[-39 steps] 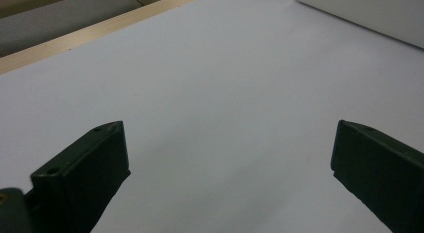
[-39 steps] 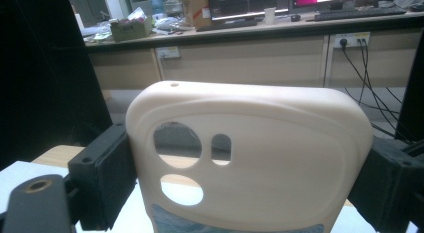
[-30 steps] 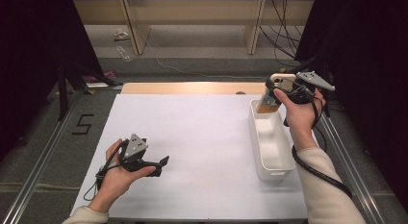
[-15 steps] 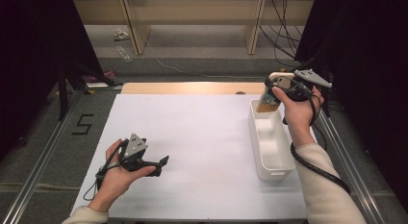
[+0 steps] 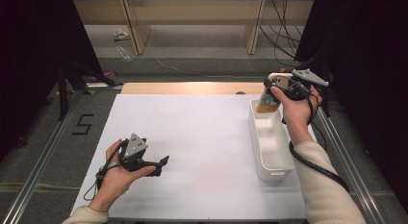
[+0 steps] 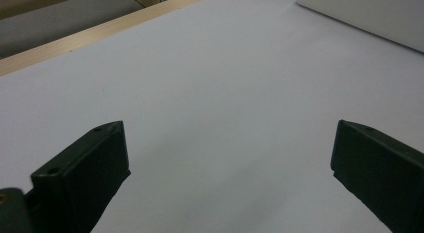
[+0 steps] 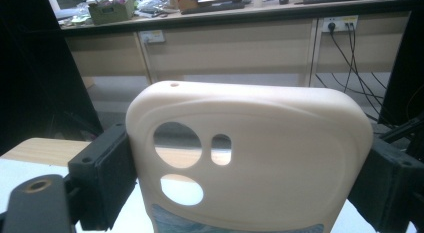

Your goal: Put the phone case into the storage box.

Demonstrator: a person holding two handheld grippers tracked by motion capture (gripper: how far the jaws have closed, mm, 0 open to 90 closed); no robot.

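Two grippers show in the high view: the left gripper [image 5: 159, 164] rests wide open on the white table [image 5: 202, 137], while the right gripper [image 5: 269, 96] holds a cream phone case [image 5: 267, 103] above the far end of the white bin [image 5: 272, 142], barely shifted from a second ago, so the drop seems pending.

Left gripper view: jaws spread, nothing between them.

Right gripper view: both jaws clamp the case's [image 7: 250, 158] sides.

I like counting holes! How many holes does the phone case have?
3 in the phone case, seen in the right gripper view: a big round one upper left, a small slot beside it, another round one below. The case's bottom is cut off, so more may hide.
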